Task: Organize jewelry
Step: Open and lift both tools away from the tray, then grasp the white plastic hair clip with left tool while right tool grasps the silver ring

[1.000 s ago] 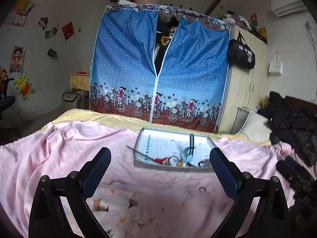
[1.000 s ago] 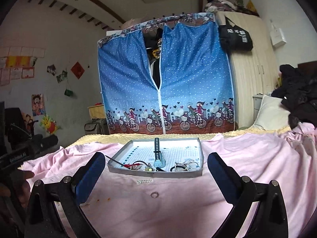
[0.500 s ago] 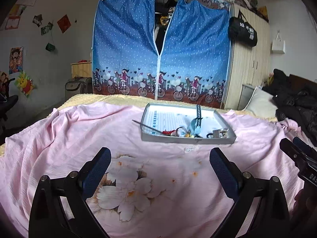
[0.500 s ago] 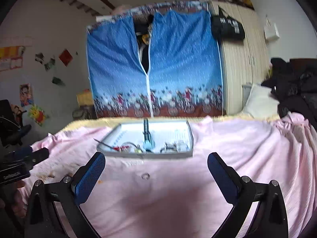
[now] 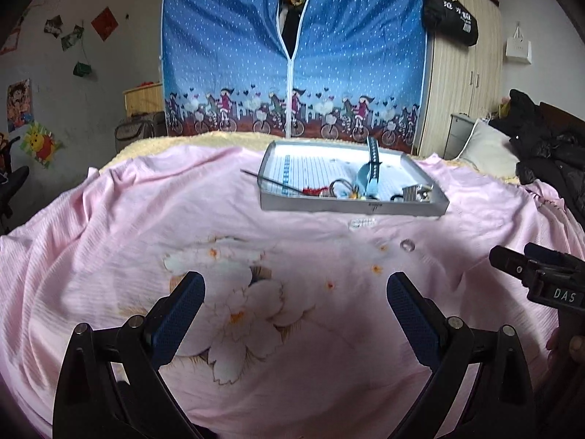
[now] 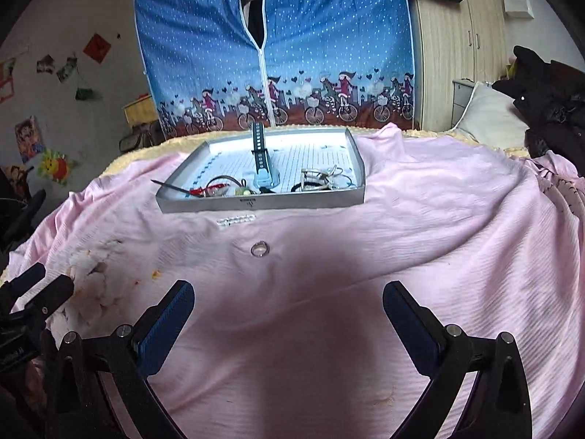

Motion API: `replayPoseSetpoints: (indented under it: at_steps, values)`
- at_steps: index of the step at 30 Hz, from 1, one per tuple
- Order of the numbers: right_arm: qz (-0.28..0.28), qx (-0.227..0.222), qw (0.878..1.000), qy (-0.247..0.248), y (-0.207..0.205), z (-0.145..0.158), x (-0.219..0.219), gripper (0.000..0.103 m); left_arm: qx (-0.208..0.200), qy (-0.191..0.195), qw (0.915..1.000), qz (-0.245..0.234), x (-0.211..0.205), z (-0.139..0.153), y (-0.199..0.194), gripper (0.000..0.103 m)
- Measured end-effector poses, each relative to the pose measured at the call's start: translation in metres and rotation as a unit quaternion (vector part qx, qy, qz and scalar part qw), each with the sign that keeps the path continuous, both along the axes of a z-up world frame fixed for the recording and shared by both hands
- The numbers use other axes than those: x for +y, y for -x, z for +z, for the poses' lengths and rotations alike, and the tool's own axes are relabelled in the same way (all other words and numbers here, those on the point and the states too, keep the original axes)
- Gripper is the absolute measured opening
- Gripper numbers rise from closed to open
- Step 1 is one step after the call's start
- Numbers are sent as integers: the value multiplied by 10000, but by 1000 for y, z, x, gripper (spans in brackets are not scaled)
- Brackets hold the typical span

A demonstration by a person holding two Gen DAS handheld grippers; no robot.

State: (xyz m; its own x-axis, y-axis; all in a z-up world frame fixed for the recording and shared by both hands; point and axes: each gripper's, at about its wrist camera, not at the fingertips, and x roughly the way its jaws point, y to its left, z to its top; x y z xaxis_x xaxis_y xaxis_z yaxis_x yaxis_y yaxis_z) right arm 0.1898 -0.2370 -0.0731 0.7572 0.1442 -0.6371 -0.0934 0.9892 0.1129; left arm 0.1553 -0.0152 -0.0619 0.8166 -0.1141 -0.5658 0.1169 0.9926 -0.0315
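Observation:
A grey tray (image 6: 263, 203) (image 5: 351, 208) rests on the pink bed sheet, holding a blue watch (image 6: 264, 172) (image 5: 370, 177), metal rings, a red item and a thin dark stick (image 6: 172, 187) poking over its left rim. In front of the tray lie a short clear bead strand (image 6: 236, 220) (image 5: 362, 223) and a small ring (image 6: 260, 248) (image 5: 407, 245). My right gripper (image 6: 289, 314) is open, hovering over the sheet just short of the ring. Further left, my left gripper (image 5: 296, 307) is open above the flower print. Each gripper shows at the edge of the other's view.
A blue fabric wardrobe (image 5: 292, 55) stands behind the bed, with a wooden cupboard (image 5: 464, 80) to its right. Dark clothes (image 5: 541, 146) and a pillow (image 5: 486, 150) lie at the bed's right. The sheet (image 6: 438, 237) is wrinkled.
Both views have tilted downward and drawn back, so the tray sits higher in each and more sheet shows below. The ring and bead strand have not moved.

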Motion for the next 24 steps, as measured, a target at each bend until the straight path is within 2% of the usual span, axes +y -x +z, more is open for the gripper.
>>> replayPoseSetpoints:
  at_steps: [7, 9, 13, 16, 20, 21, 24]
  values:
    - [7, 368, 9993, 84, -12, -9, 2, 103, 147, -4, 9999, 10, 3, -2, -8, 98]
    - [285, 510, 9983, 42, -19, -11, 4, 103, 193, -114, 9997, -77, 3, 1, -14, 98]
    - [792, 357, 9950, 497, -39, -8, 11, 103, 267, -223, 9985, -425, 3, 5, -32, 98]
    - [1121, 252, 9898, 845, -57, -13, 16, 103, 309, -472, 9956, -750, -3, 5, -51, 98]
    - [1189, 433, 9890, 770, -81, -32, 12, 103, 496, -642, 9902, -1140, -13, -5, -85, 98]
    - [1203, 516, 9887, 733, -87, -38, 12, 101, 567, -626, 9887, -1237, -15, -9, -93, 98]
    - [1268, 570, 9870, 806, -95, -47, 13, 82, 743, -600, 9845, -1474, -23, -20, -118, 97]
